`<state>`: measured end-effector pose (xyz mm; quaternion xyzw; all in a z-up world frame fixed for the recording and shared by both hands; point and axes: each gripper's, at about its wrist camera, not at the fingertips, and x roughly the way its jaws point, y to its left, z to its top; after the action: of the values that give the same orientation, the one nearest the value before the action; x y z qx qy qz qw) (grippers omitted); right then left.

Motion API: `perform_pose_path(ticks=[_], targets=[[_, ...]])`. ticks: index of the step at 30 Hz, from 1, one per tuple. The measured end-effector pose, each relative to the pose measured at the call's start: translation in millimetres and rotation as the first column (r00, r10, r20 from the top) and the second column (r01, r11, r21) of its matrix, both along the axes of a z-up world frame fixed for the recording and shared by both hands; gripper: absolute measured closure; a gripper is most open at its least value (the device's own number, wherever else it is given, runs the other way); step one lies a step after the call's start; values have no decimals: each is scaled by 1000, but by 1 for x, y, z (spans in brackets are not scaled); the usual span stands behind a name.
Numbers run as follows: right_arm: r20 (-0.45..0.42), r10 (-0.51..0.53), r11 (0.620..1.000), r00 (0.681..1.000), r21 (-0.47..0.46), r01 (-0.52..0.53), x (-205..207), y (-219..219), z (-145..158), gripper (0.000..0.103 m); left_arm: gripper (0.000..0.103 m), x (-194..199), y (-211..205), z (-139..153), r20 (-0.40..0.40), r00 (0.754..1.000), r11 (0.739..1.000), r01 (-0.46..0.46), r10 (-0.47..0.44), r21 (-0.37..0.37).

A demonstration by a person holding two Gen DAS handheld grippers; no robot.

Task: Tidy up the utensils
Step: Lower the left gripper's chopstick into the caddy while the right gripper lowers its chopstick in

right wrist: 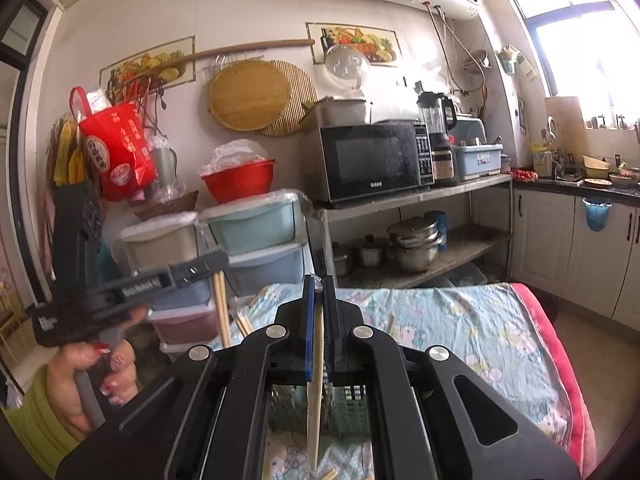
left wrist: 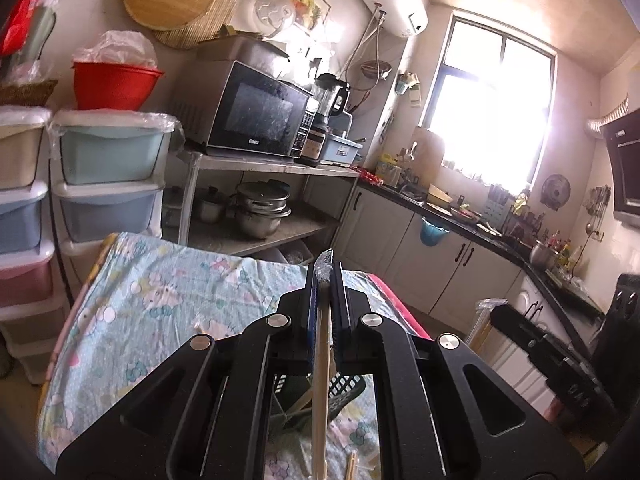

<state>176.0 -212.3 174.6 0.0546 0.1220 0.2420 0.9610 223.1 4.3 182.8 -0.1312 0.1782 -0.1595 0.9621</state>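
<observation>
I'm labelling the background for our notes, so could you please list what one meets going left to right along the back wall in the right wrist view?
Red bag → red bowl → microwave → blender → blue dish rack → window.

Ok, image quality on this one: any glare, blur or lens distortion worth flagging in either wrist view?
Left wrist view: the window is blown out white, its glare washing over the counter beneath; strong fisheye bending, dark corners. Right wrist view: more even light, window overexposed only at the top right edge; the left gripper looks slightly soft; walls curve.
</observation>
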Motion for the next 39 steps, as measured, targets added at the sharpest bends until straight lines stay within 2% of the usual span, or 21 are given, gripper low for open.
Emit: perform_pose_path(ticks=[8, 16, 23, 29, 39], targets=[[63, -16, 1000, 998, 2, 16, 9, -2, 30, 99, 100, 19, -12, 9, 13, 1000, 1000, -10, 10, 29], [102, -58, 998, 993, -1, 59, 27, -5, 42, 99, 100, 35, -14, 14, 41, 998, 999, -38, 37, 20], [143, -81, 996, 986, -23, 85, 37, -3, 41, 99, 100, 53, -8, 6, 61, 994, 996, -91, 91, -3], [140, -84, 996, 987, -27, 89, 46, -1, 37, 99, 100, 67, -7, -8, 43, 992, 993, -119, 119, 1], [103, -89, 996, 991, -21, 92, 77, 6, 13, 99, 100, 75, -7, -28, 72, 985, 988, -155, 155, -5]])
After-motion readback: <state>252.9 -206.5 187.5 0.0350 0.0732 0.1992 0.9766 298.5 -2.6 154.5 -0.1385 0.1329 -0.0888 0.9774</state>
